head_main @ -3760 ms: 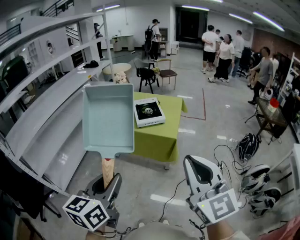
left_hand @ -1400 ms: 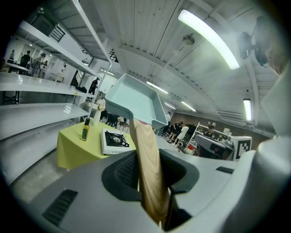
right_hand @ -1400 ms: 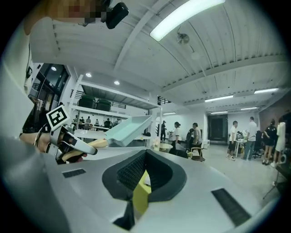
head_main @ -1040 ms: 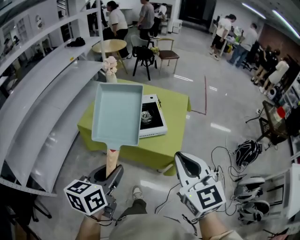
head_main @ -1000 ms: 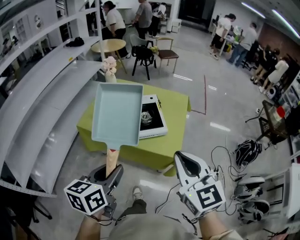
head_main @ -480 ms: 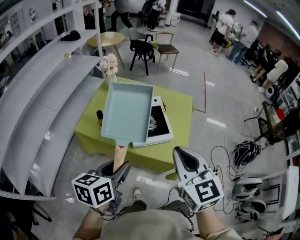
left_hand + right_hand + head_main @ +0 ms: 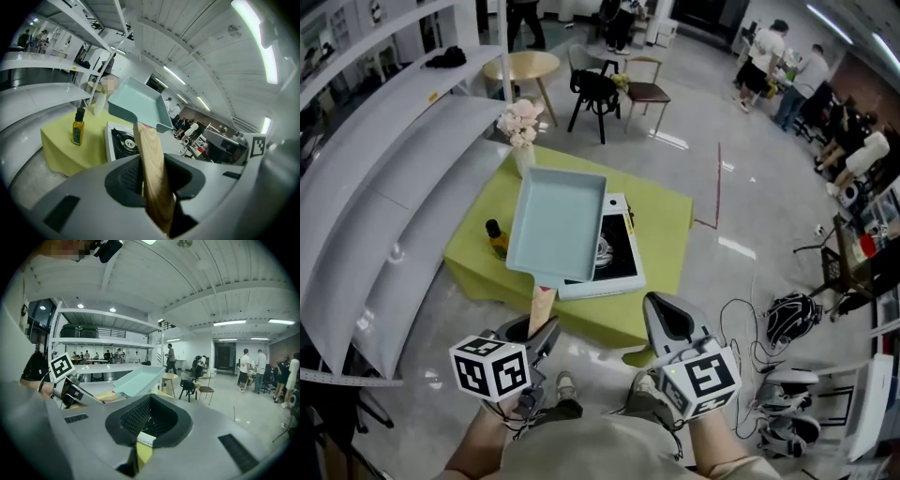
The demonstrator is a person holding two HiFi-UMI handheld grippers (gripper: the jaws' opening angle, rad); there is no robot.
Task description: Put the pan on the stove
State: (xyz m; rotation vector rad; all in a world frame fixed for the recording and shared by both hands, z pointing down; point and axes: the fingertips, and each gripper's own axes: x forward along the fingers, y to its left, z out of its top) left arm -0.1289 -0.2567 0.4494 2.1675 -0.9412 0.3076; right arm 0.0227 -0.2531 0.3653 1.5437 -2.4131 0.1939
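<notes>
The left gripper (image 7: 534,330) is clamped on the pan's wooden handle (image 7: 541,305). In the left gripper view the jaws squeeze it from both sides, and the handle (image 7: 152,173) runs straight up out of them. The pan (image 7: 558,223) is a pale blue-green rectangular one, held up in the air with its open side facing up. It isn't on the stove yet.

From the head view the pan covers the left part of the white single-burner stove (image 7: 619,248), which sits on a table with a yellow-green cloth (image 7: 661,220). In the left gripper view the stove (image 7: 123,143) shows below the pan (image 7: 138,101), with clear air between them.

The right gripper (image 7: 659,309) is off to the right of the pan, well apart from it. Its jaws are closed together with nothing in them, and its own view shows only the dark ribbed hollow. That view also catches the pan (image 7: 140,378) from the side.

Other stuff on the table: a small oil bottle (image 7: 495,239) stands just left of the stove, and a vase of pale flowers (image 7: 521,122) is at the far corner. Long white shelves (image 7: 394,187) run down the left, and some people stand around at the back of the room.
</notes>
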